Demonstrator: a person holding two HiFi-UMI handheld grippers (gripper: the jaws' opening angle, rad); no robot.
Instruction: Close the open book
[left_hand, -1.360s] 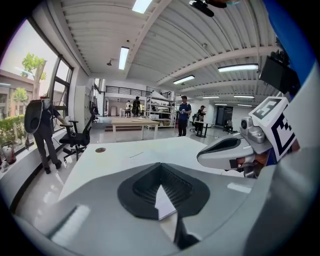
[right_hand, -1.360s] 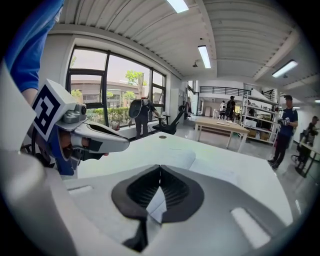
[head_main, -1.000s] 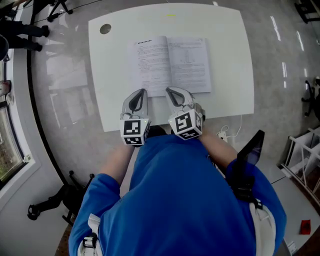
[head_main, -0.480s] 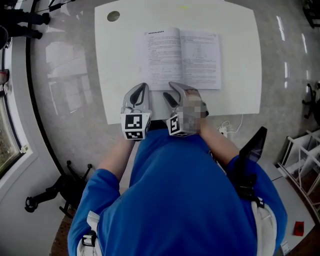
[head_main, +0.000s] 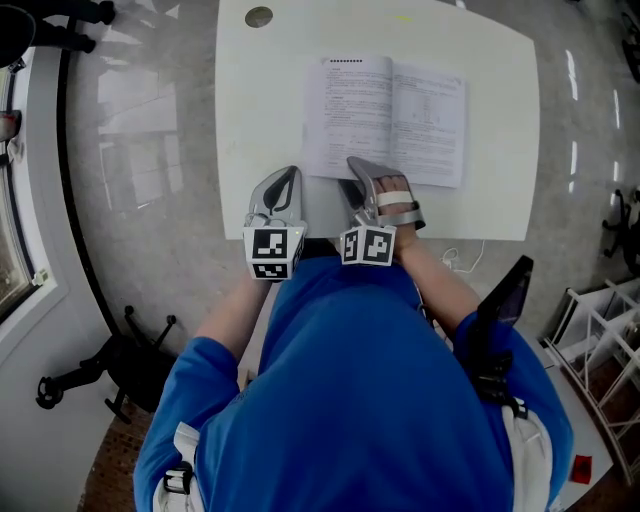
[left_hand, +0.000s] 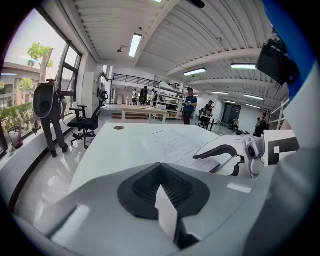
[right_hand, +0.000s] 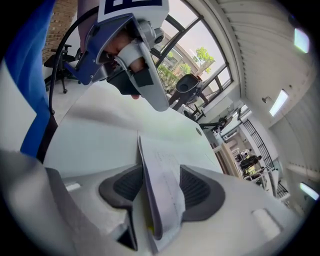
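The open book (head_main: 385, 110) lies flat in the middle of the white table (head_main: 260, 100), pages up. My right gripper (head_main: 352, 175) is rolled on its side at the book's near edge. Its jaws are opening, and the book's near edge (right_hand: 167, 190) stands between the two pads without being pressed. My left gripper (head_main: 286, 175) rests shut and empty near the table's front edge, just left of the book. In the left gripper view the book (left_hand: 175, 145) lies ahead, with the right gripper (left_hand: 225, 152) at its corner.
A round cable hole (head_main: 259, 17) sits in the table's far left corner. A black chair base (head_main: 110, 370) stands on the floor at lower left, a white rack (head_main: 600, 330) at right. Several people stand far back in the room.
The right gripper has rolled onto its side, opened its jaws and come down over the book's near edge. The left gripper has edged forward along the table front.
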